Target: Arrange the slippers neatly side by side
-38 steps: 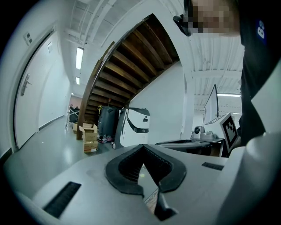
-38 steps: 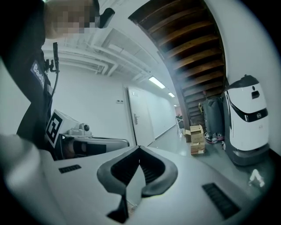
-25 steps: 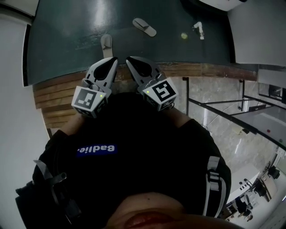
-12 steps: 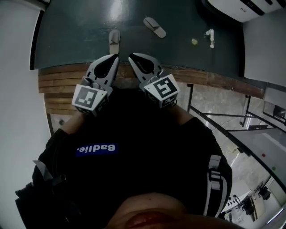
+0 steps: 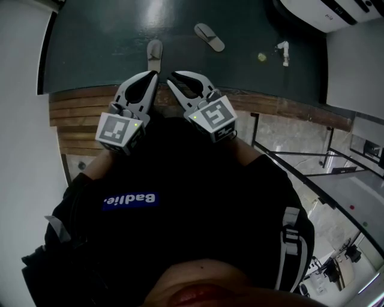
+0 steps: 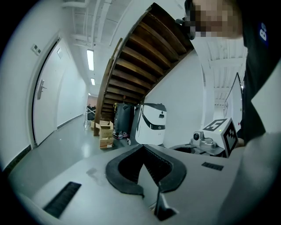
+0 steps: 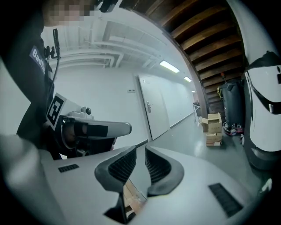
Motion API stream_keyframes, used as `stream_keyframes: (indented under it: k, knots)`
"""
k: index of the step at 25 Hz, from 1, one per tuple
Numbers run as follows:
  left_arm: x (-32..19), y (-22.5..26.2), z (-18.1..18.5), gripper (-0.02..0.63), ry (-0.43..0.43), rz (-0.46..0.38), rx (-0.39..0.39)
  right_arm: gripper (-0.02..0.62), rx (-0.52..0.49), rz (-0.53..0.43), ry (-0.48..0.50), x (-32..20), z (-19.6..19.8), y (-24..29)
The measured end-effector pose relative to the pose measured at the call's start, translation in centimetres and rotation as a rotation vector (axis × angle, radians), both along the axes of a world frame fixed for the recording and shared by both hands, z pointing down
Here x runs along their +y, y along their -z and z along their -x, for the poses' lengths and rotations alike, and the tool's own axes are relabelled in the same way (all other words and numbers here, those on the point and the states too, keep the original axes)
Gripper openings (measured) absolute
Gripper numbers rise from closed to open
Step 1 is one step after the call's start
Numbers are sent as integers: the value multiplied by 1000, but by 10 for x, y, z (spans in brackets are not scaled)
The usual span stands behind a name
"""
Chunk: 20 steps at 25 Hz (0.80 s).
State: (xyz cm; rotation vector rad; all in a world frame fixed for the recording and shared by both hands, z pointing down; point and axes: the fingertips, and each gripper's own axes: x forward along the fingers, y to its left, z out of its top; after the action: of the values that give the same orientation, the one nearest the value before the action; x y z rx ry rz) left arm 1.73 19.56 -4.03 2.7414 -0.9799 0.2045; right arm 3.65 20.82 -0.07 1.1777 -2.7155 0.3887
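Note:
Two pale slippers lie apart on the dark green floor far below me in the head view. One slipper (image 5: 154,50) points straight away from me, and the other slipper (image 5: 209,36) lies slanted further right. I hold both grippers close to my chest, above the wooden steps and well short of the slippers. My left gripper (image 5: 154,75) (image 6: 142,148) is shut with nothing in it. The jaws of my right gripper (image 5: 170,76) (image 7: 140,148) are opening, with a narrow gap showing and nothing between them.
Wooden steps (image 5: 78,120) lie under the grippers. A small yellow-green ball (image 5: 261,57) and a white object (image 5: 282,51) lie on the floor to the right. A white machine (image 5: 327,12) stands at top right. A metal railing (image 5: 288,162) runs along the right.
The head view has shifted, so the slippers sit a little lower and further right in it. My right gripper has edged left, closer to the left one.

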Motion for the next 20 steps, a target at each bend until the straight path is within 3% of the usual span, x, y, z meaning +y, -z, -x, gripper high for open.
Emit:
stream_keyframes:
  k: [4,9,10,14,20]
  knots:
    - [-26,-4,17,2,-58,19,23,49,46,81,-53,-24,15,-9]
    - [-60,-9,58,2,-84,34,47,61,99,157,-188,-62,18,-42]
    - [-68,-13,67,2,-92,38,49,87,114,169,-211,-70,20,-48]
    - [-93,-38,89,2,-139,86,72,87,201,191,-287,-110,28,-67]
    - [-116,-69,100,2,-147,155,93,87,297,283,-412,-145,-8,-128]
